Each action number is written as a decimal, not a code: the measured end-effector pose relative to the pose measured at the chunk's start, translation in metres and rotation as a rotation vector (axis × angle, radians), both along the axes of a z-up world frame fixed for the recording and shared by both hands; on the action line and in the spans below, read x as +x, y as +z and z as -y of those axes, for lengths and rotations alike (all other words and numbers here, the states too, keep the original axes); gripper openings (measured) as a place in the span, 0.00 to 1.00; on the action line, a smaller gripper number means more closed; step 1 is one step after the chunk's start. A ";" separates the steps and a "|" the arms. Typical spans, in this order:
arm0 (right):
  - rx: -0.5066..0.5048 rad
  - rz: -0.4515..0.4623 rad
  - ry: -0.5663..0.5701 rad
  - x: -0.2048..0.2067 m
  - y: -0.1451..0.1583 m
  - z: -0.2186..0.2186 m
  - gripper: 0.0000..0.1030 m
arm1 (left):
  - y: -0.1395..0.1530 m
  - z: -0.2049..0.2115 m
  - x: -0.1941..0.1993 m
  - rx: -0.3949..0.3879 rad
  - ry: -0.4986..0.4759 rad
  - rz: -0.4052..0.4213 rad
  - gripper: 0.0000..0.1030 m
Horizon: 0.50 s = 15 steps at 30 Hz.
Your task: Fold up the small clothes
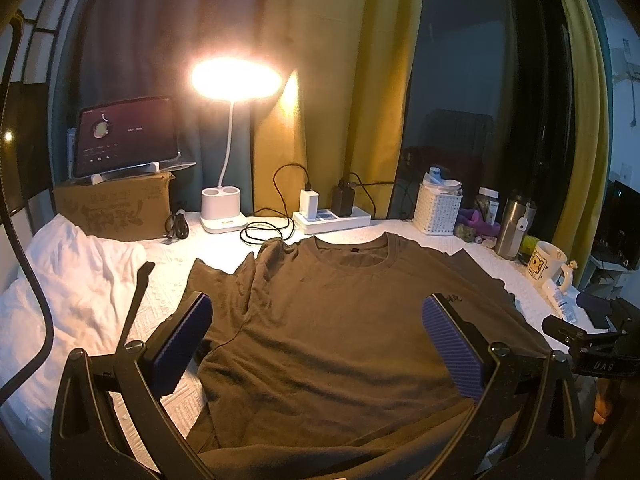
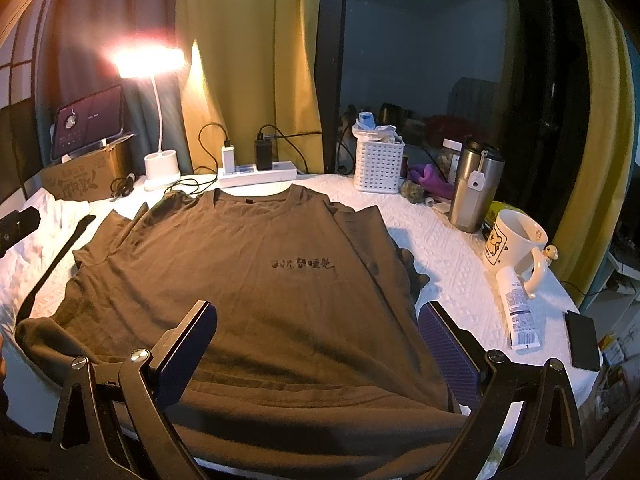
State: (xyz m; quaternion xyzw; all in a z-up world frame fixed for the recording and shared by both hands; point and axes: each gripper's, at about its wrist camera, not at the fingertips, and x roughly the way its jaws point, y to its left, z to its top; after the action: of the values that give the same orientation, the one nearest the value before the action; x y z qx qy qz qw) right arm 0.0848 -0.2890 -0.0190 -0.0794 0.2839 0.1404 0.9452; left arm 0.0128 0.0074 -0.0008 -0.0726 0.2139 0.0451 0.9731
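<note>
A brown T-shirt (image 1: 336, 320) lies spread flat, front up, on the white table cover, collar toward the far side; in the right wrist view (image 2: 240, 280) it shows dark lettering on the chest. My left gripper (image 1: 316, 344) is open, its purple pads hovering over the shirt's lower left part. My right gripper (image 2: 318, 352) is open over the shirt's lower right part near the hem. Neither holds cloth. Both sleeves lie out to the sides.
A white garment (image 1: 72, 280) lies at the left. At the back stand a lit desk lamp (image 1: 232, 80), a tablet (image 1: 124, 136) on a cardboard box, a power strip (image 1: 332, 216) and a white basket (image 2: 378, 164). A steel tumbler (image 2: 474, 184), mug (image 2: 512, 240), tube (image 2: 518, 312) and phone (image 2: 584, 340) sit at the right.
</note>
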 end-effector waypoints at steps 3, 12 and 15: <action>-0.009 -0.011 -0.005 0.011 -0.002 -0.002 0.99 | -0.002 0.002 0.010 0.003 -0.003 -0.015 1.00; -0.044 -0.042 -0.039 0.054 -0.011 0.006 0.98 | -0.011 0.005 0.052 0.001 -0.017 -0.079 1.00; -0.046 -0.056 -0.053 0.070 -0.014 0.013 0.98 | -0.014 0.009 0.066 0.000 -0.025 -0.101 1.00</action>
State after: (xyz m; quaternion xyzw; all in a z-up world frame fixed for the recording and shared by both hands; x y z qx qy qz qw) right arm 0.1548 -0.3017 -0.0334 -0.0897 0.3156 0.1110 0.9381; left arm 0.0792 -0.0011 -0.0143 -0.0675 0.2636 0.0368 0.9616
